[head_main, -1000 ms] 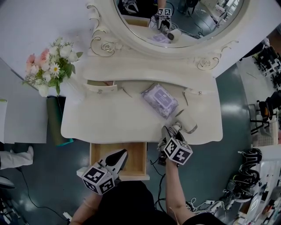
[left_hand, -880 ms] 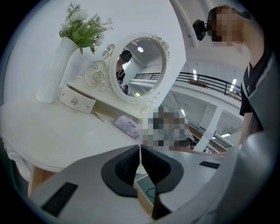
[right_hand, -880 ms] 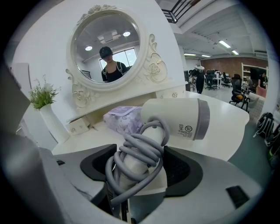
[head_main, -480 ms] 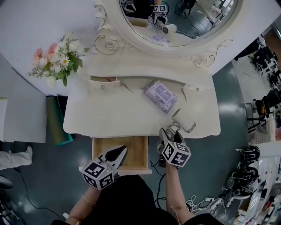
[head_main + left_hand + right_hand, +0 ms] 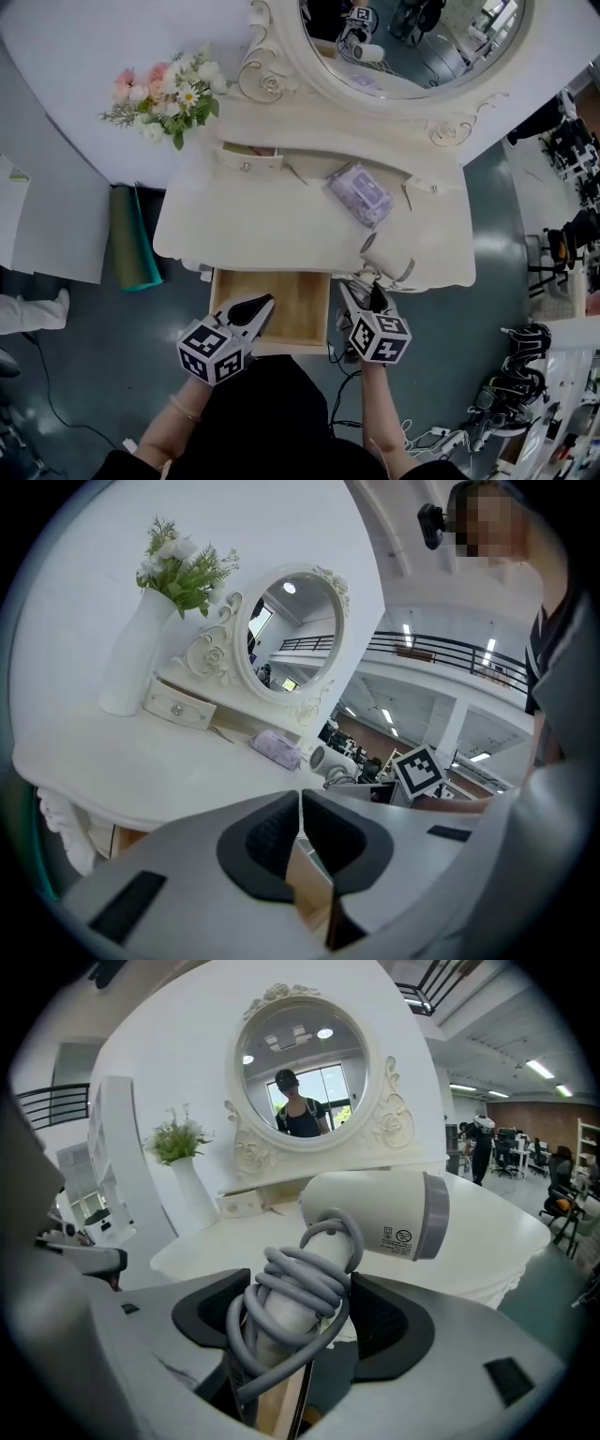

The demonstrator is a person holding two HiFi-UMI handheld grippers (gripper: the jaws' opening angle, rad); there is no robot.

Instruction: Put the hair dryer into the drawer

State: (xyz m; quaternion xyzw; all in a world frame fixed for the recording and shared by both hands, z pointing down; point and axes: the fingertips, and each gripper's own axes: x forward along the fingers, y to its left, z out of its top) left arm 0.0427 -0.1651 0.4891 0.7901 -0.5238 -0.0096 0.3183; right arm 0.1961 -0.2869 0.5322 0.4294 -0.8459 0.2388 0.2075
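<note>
Gripping the cord-wrapped handle of the hair dryer [image 5: 375,1213] in right gripper [image 5: 298,1321] jaws | left gripper [image 5: 300,803] jaws are sitting closed, empty, by the open drawer [image 5: 281,305] | dryer is hanging at the tabletop [image 5: 253,244] front edge, right of the drawer | judgement: keeping the grip firm, lowering it clear of the drawer walls

Left gripper [image 5: 263,303] jaws together, right gripper [image 5: 362,285] jaws clamped on hair dryer [image 5: 375,1213] handle

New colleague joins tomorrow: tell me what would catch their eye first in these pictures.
The white hair dryer, grey cord wound round its handle, sits clamped in the right hand-held gripper at the front edge of the dressing table. Beside it the wooden drawer stands open, the shut left hand-held gripper over its front.
</note>
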